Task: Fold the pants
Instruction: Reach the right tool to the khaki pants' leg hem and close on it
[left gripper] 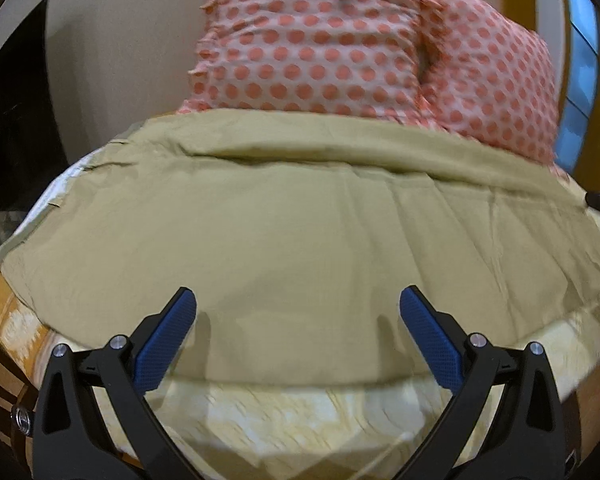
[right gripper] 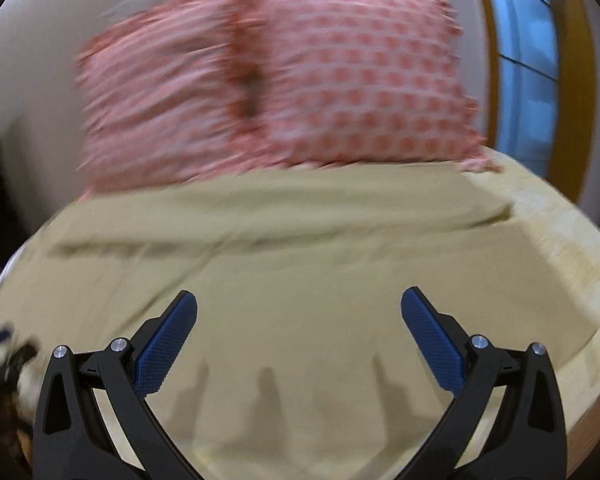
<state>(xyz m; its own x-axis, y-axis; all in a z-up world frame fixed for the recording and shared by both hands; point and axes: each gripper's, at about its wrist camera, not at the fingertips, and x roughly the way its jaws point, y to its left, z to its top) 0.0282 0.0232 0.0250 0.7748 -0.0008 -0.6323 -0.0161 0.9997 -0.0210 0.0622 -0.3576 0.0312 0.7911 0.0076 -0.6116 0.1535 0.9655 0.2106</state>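
The pants [left gripper: 300, 248], a broad sheet of olive-khaki woven cloth, lie spread flat across a bed [left gripper: 284, 412] directly ahead of both hand-held grippers. The left hand-held gripper [left gripper: 298, 304] hangs just above the near part of the cloth with its two fingers spread wide and nothing between them; the near edge of the pants runs under and between the blue pads [left gripper: 166, 344], whose faces carry a fine knurled grid on black plastic arms with silver rivets. The right hand-held gripper [right gripper: 299, 306] is likewise wide open and empty, poised over the pants [right gripper: 300, 280], and its fingers throw several soft shadows onto the fabric beneath.

The cloth is matte and lightly creased, with a long raised ridge [left gripper: 340, 156] running side to side across its far half, where one layer seems to lap over another. The bed cover is pale yellow with a faded cream pattern, showing as a band below the near hem. Beyond the far edge of the pants two plump pillows [left gripper: 364, 40] stand side by side, white with rows of coral dots and a frilled edge. The right wrist view is smeared by motion blur, so the exact outline of the pants at the left there is hard to judge.
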